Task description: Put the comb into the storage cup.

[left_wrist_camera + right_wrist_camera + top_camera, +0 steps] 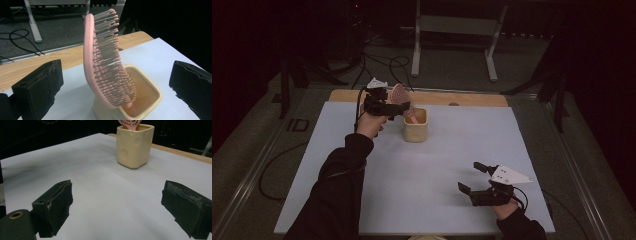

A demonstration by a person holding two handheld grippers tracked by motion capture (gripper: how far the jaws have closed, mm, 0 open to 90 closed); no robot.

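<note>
Over on the left, toward the far edge of the white table (pixel 337 165), the left gripper (pixel 399 108) is held up off the surface, level with a pink brush (pixel 401 95). Its jaws are spread wide; in the left gripper view the brush (pixel 105 62) stands between them with clear space on both sides, so neither pad touches it. The brush stands handle-down in a cream cup (pixel 416 131), its bristled head rising well above the rim and leaning toward the far left. The cup (pixel 147 100) is squarish with rounded corners and sits on the white sheet just near of the bare wooden strip (pixel 472 99) along the table's far edge.

Further right and much nearer, the right gripper (pixel 473 177) hovers low over the near right part of the table, well apart from the cup. Its jaws are also wide apart, with nothing between them but bare white surface. From the right gripper view the cup (pixel 134 145) stands far ahead, the brush head (pixel 128 123) just peeking over its rim.
</note>
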